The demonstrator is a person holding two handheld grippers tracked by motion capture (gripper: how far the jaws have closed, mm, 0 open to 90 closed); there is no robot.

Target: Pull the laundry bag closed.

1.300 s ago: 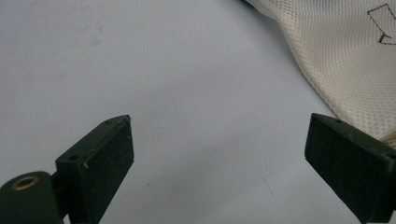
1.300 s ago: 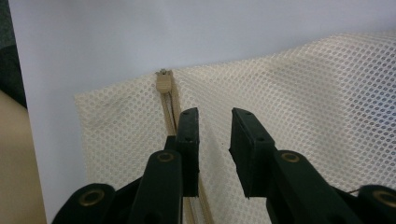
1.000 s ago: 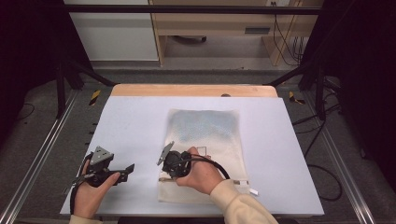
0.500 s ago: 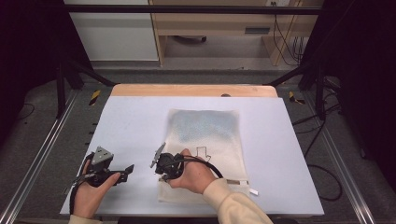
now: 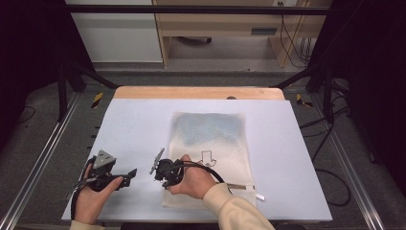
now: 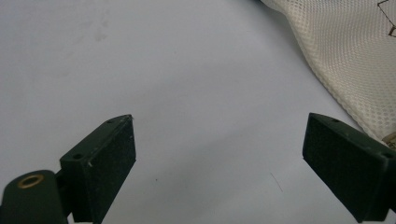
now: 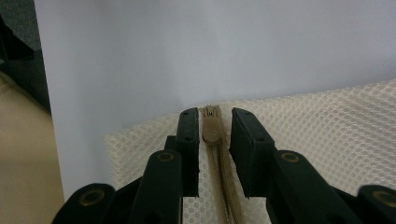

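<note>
While the person is leaning in from the near edge of the table (image 5: 143, 120), the left hand (image 5: 91, 196) is resting at the near left corner, holding the left gripper (image 5: 128, 175) low over the pale sheet that covers the tabletop. Its grey three-cornered plate is facing up and its jaws are pointing toward the middle of the table. In the left gripper view that gripper (image 6: 219, 154) is standing wide apart, nothing lying between the two black pads but bare sheet, and the edge of the mesh bag (image 6: 345, 56) is showing at the upper right, close by but not touching either jaw.

Moving toward the middle, the right hand (image 5: 194, 182), in a cream sleeve, is lying over the near left part of the mesh bag (image 5: 210, 148), which is spread flat on the sheet, running away from the person. A black arrow mark is printed on the bag just beyond the hand, and a cable is looping around the wrist. The right gripper (image 5: 160, 173) is sitting at the bag's left edge, pointing left.

In the right gripper view the right gripper (image 7: 214, 135) is drawn in narrow around the brown zipper pull (image 7: 211, 126), with the zipper's tape running back between the jaws. A slim gap is showing on each side of the pull, so I cannot tell whether the pads are pinching it.
</note>
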